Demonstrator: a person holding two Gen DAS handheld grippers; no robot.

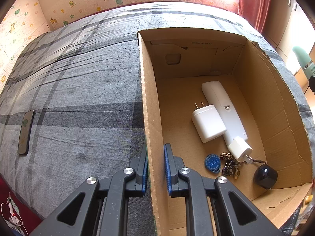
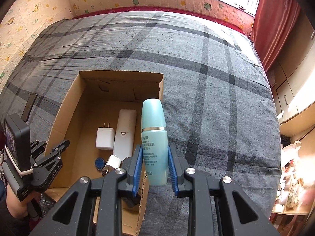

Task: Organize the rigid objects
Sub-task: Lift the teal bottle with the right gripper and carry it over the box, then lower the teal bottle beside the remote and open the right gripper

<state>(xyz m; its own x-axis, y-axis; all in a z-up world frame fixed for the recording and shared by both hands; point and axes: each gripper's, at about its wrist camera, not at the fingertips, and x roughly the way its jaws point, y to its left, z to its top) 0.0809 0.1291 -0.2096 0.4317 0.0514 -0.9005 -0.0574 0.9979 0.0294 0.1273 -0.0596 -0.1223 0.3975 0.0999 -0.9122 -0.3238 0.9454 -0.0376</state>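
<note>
An open cardboard box [image 1: 149,102] [image 2: 65,102] sits on the plaid bed. Inside lie a white remote [image 1: 224,110] [image 2: 125,133], a large white charger [image 1: 208,123] [image 2: 105,138], a small white plug [image 1: 240,150] [image 2: 113,162], a blue key fob [image 1: 212,162] [image 2: 99,163], keys [image 1: 230,167] and a black round object [image 1: 264,176]. My left gripper [image 1: 155,169] [image 2: 57,147] is shut on the box's left wall. My right gripper [image 2: 155,165] is shut on a teal lotion bottle [image 2: 154,139], held above the box's right wall; the bottle also shows in the left wrist view [image 1: 304,63].
A dark phone [image 1: 25,131] [image 2: 29,106] lies on the grey plaid bedcover [image 1: 78,90] [image 2: 216,90] left of the box. Walls with animal stickers ring the bed's far side. A red curtain [image 2: 275,19] and cabinets stand right. Bags [image 2: 293,177] sit at lower right.
</note>
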